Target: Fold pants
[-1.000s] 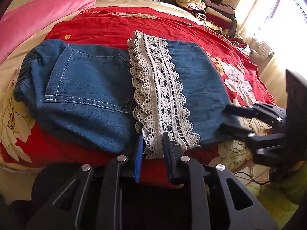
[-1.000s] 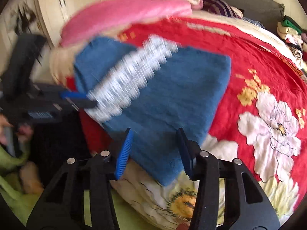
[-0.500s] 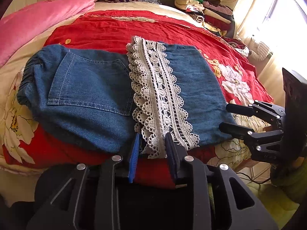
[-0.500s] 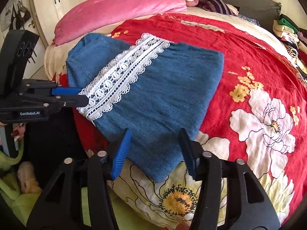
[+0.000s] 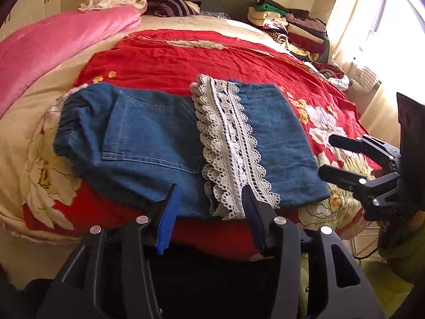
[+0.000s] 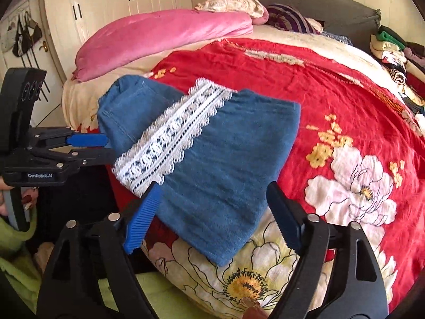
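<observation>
Two views are catalogued, left wrist first.

Left wrist view: folded denim pants [image 5: 170, 143] are laid on the red floral bedspread [image 5: 202, 55] near the bed's near edge, waistband towards the left edge, a white lace trim [image 5: 228, 143] running across the fold from far to near. The near hem of the pants reaches the bed's near edge. The left claw [image 5: 209, 212] is seen just in front of that hem; its jaws are opening, the lace end lies in line with the gap, and no pad is seen pressing on cloth. The right claw [image 5: 325, 156] is seen at the right, beside the pants' right edge, jaws parted, nothing between them. A pink quilt [image 5: 53, 50] is lodged along the bed's far left side; a stack of folded clothes [image 5: 289, 29] is kept at the far right corner.

Right wrist view: the pants [image 6: 212, 159] are shown at the bed's near corner, one denim corner overhanging the edge. The right claw [image 6: 209, 212] is spread wide and opening, the denim corner lying between the fingers without contact. The left claw [image 6: 106, 148] is shown at the left, beside the lace trim [image 6: 170, 138], gripping nothing. White cupboards [image 6: 119, 2] are noted behind the pink quilt [image 6: 164, 34].
</observation>
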`<state>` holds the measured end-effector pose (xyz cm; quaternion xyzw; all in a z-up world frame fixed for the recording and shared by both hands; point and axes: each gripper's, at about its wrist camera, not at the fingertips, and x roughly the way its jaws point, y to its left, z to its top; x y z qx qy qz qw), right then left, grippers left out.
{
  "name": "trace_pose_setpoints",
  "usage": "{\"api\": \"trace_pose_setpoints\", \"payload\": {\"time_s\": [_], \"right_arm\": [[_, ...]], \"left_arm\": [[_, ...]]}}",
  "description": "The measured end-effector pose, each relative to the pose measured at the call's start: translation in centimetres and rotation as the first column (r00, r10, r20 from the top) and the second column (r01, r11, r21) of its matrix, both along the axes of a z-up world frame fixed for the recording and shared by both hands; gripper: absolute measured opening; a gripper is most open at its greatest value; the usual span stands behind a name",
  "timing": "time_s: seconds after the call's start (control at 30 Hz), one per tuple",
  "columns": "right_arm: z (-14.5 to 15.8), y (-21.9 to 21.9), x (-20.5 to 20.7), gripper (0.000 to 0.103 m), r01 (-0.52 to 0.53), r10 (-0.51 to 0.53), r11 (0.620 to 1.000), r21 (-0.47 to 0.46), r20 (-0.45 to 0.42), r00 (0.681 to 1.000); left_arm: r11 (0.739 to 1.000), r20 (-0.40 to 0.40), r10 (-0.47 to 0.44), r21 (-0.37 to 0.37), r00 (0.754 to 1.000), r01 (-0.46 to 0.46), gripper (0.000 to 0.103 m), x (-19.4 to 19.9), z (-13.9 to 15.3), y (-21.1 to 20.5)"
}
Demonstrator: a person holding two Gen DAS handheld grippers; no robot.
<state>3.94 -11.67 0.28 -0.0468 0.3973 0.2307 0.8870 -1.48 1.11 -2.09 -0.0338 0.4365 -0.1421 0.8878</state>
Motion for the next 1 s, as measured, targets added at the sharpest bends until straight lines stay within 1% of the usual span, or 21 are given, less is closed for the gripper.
{"api": "trace_pose_setpoints", "payload": {"time_s": [0.03, 0.1, 0.2, 0.3, 0.47, 0.5, 0.53, 0.6, 0.73, 1.0], "right_arm": [[0.4, 0.0, 0.1, 0.080, 0.002, -0.002, 1.000, 0.006, 0.007, 1.000], [0.9, -0.1, 0.3, 0.083, 0.006, -0.006, 1.000, 0.018, 0.013, 1.000], [1.9, 0.0, 0.8, 0.085, 0.008, -0.009, 0.999, 0.031, 0.026, 1.000], [2.7, 0.2, 1.2, 0.087, 0.002, -0.004, 0.999, 0.041, 0.036, 0.999], [4.1, 1.3, 2.3, 0.089, -0.024, 0.022, 0.999, 0.038, 0.065, 0.998], [4.3, 1.4, 2.5, 0.089, -0.028, 0.025, 0.999, 0.042, 0.067, 0.997], [4.5, 1.6, 2.7, 0.089, -0.034, 0.031, 0.998, 0.049, 0.067, 0.997], [5.0, 2.2, 3.5, 0.090, -0.050, 0.046, 0.997, 0.060, 0.068, 0.997], [5.6, 3.8, 4.8, 0.091, -0.076, 0.072, 0.996, 0.039, 0.086, 0.994], [6.3, 8.4, 7.5, 0.092, -0.174, 0.171, 0.984, 0.025, 0.089, 0.981]], "left_arm": [[1.000, 0.003, 0.006, -0.002, 1.000, -0.006, 0.048, 0.0, 0.1, 0.3], [1.000, 0.011, 0.018, -0.001, 1.000, -0.018, 0.062, -0.1, 0.4, 0.7], [0.999, 0.027, 0.034, 0.002, 0.999, -0.034, 0.065, -0.3, 0.7, 1.3], [0.998, 0.039, 0.055, -0.002, 0.998, -0.055, 0.075, -0.5, 1.1, 2.2], [0.995, 0.053, 0.098, 0.000, 0.994, -0.098, 0.078, -0.5, 1.5, 3.7], [0.994, 0.055, 0.108, 0.003, 0.993, -0.108, 0.088, -0.5, 1.5, 4.0], [0.993, 0.059, 0.116, 0.010, 0.992, -0.117, 0.091, -0.5, 1.5, 4.2], [0.991, 0.071, 0.128, 0.023, 0.989, -0.130, 0.092, -0.5, 1.7, 4.7], [0.988, 0.074, 0.154, 0.019, 0.985, -0.156, 0.092, -0.4, 1.7, 5.8], [0.976, 0.051, 0.217, 0.003, 0.975, -0.217, 0.094, 0.1, 0.8, 8.3]]}}
